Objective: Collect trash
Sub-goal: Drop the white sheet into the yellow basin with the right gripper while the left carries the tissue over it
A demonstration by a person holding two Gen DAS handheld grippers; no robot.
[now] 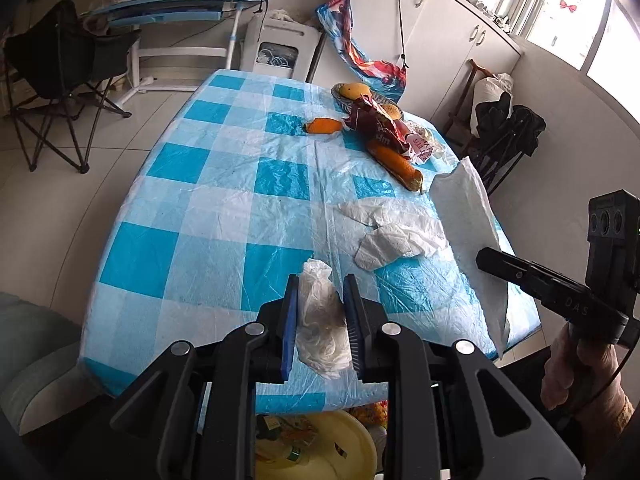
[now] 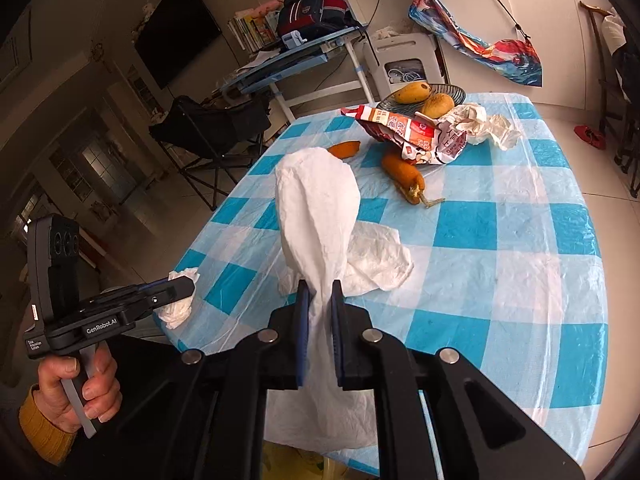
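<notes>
1. One table (image 1: 192, 184) fills both views, covered with a blue-and-white checked plastic cloth; its near edge runs just below the two tools.
2. Below that near edge, in the left wrist view, a pale yellow bin (image 1: 320, 452) holds packaging scraps.
3. At the far end of the table, a dark dish (image 2: 452, 94) carries two yellow mangoes (image 2: 412, 93), and a crumpled red-and-white wrapper (image 2: 416, 134) lies just in front of it, touching more crumpled white paper (image 2: 492, 126).
4. An orange peel strip (image 2: 404, 178) lies beside the wrapper, and a smaller peel piece (image 2: 346, 149) sits apart from it, further left.
5. Flat on the cloth near the middle of the near half, a loose white tissue (image 2: 380, 258) remains uncollected.
6. The right tool (image 2: 319, 292) has its blue pads pressed tight on a large white tissue sheet (image 2: 320, 200), which stands up above the jaws and hangs below them, lifted off the table.
7. The left tool (image 1: 320, 304) clamps a crumpled white tissue wad (image 1: 320, 320) between narrowly spaced pads, held above the near table edge.
8. A hand (image 2: 80, 384) with a mustard sleeve cuff grips the left tool's handle.
</notes>
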